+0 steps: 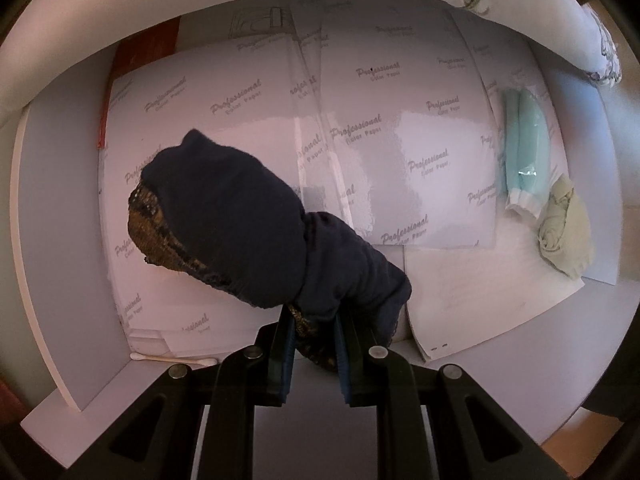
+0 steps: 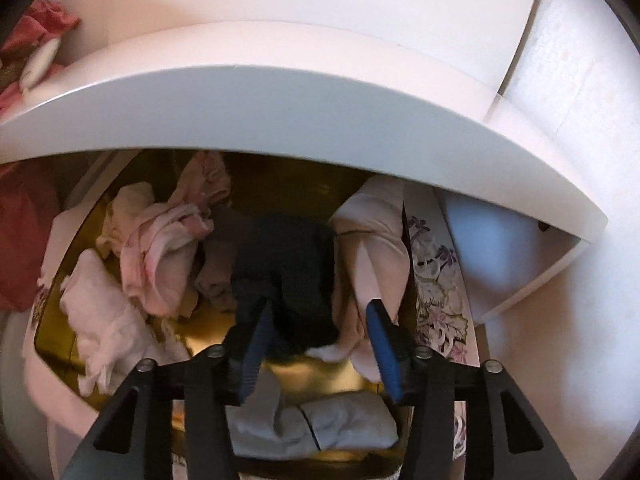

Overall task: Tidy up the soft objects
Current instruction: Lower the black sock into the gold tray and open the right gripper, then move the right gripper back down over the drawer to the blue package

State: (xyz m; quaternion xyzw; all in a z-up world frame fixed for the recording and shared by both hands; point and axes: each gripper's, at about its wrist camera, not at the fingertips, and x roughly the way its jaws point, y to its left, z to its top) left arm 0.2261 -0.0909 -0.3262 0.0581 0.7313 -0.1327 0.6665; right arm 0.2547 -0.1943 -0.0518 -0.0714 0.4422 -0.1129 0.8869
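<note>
The dark sock in the left wrist view lies with its long axis running from the lower right, where it is pinched, up to the upper left, where its rounded end hangs over the white sheets lining the drawer. A brown patterned patch shows along its lower left side. The left tool points straight down into the drawer, its jaws nearly together and clamped on the sock's lower end, which bunches between the blue pads. At the drawer's right side lie a pale green packet and, just below it, a crumpled beige cloth. A cotton swab lies along the near edge.

In the right wrist view, the right tool tilts downward under a white shelf into a yellow bin of clothes. Its jaws stand partly apart and grip nothing. A dark garment sits between them, against the left pad and clear of the right one; its long axis runs away from the camera. Pink clothes are heaped to the left, a white bundle touches the dark garment on the right, and a grey cloth lies nearest the camera. A floral fabric runs along the bin's right side.
</note>
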